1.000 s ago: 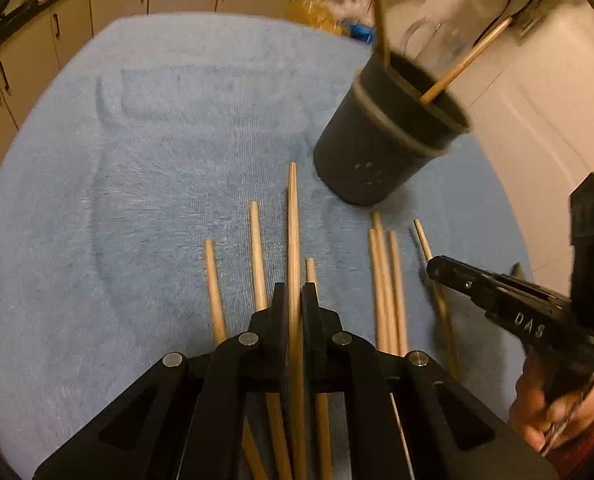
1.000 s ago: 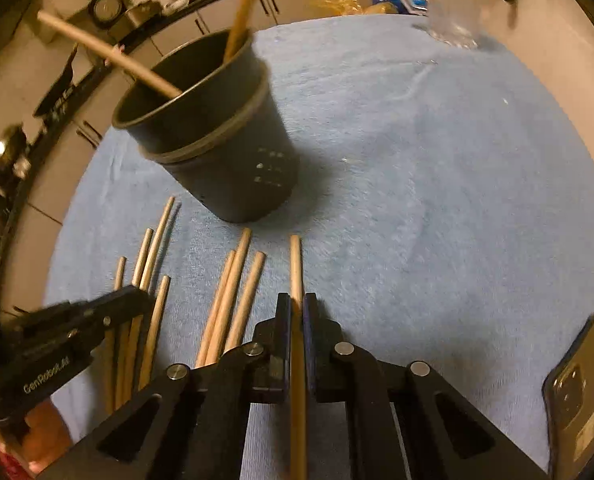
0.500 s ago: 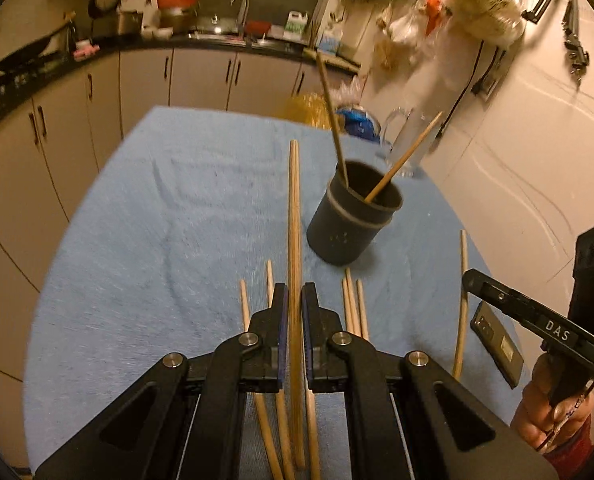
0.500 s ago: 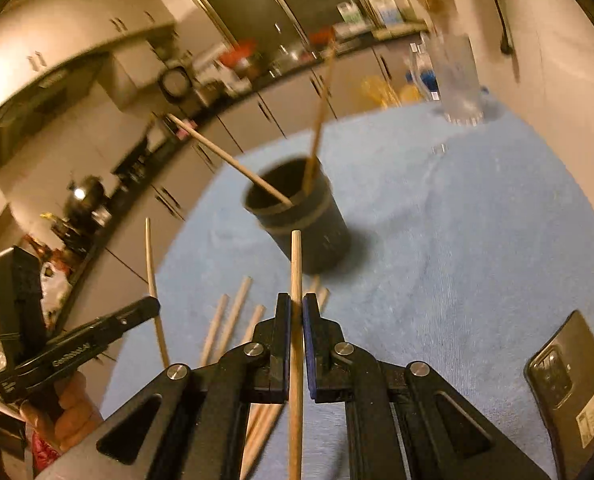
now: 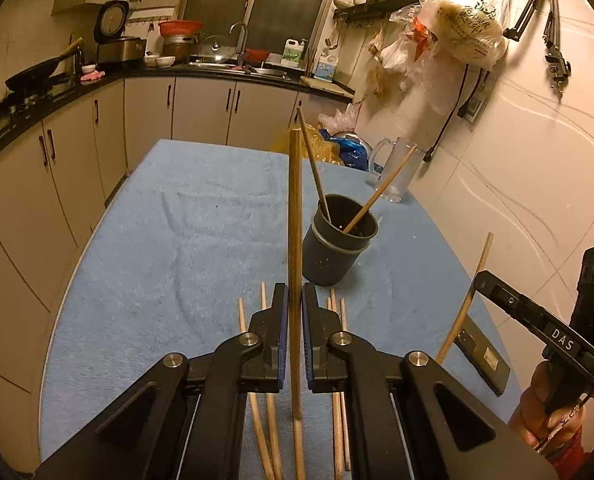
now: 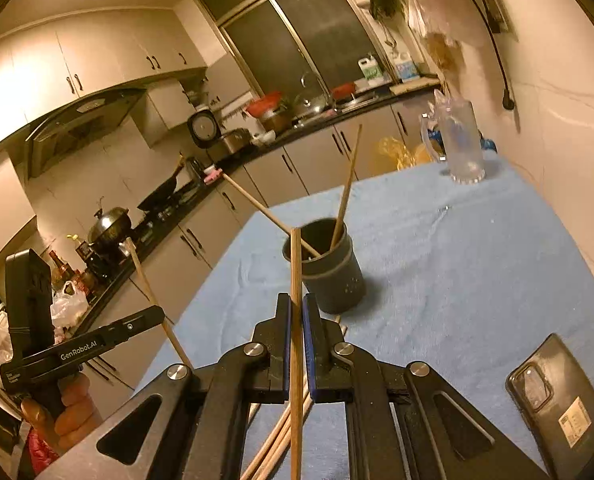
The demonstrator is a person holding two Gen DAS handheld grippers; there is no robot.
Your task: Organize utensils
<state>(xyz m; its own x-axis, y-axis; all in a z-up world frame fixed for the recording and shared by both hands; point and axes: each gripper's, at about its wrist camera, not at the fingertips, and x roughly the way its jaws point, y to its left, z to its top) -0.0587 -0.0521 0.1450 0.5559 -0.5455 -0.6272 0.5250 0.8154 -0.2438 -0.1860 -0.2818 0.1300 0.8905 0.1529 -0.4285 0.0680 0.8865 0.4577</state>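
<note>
My left gripper (image 5: 295, 300) is shut on a wooden chopstick (image 5: 295, 208) and holds it raised above the blue cloth. My right gripper (image 6: 296, 308) is shut on another chopstick (image 6: 296, 264), also raised. The dark utensil cup (image 5: 337, 250) stands upright ahead with two chopsticks leaning in it; it also shows in the right wrist view (image 6: 329, 276). Several loose chopsticks (image 5: 339, 312) lie on the cloth below the grippers. The right gripper shows in the left wrist view (image 5: 475, 284), the left gripper in the right wrist view (image 6: 159, 312).
A blue towel (image 5: 169, 240) covers the table. A glass pitcher (image 6: 459, 148) stands at the far right corner. A black phone (image 6: 561, 404) lies on the cloth at the near right. Kitchen cabinets (image 5: 77, 152) run along the left and back.
Both grippers have lifted their chopsticks off the cloth and risen well above the table. The cup now looks smaller and farther below.
</note>
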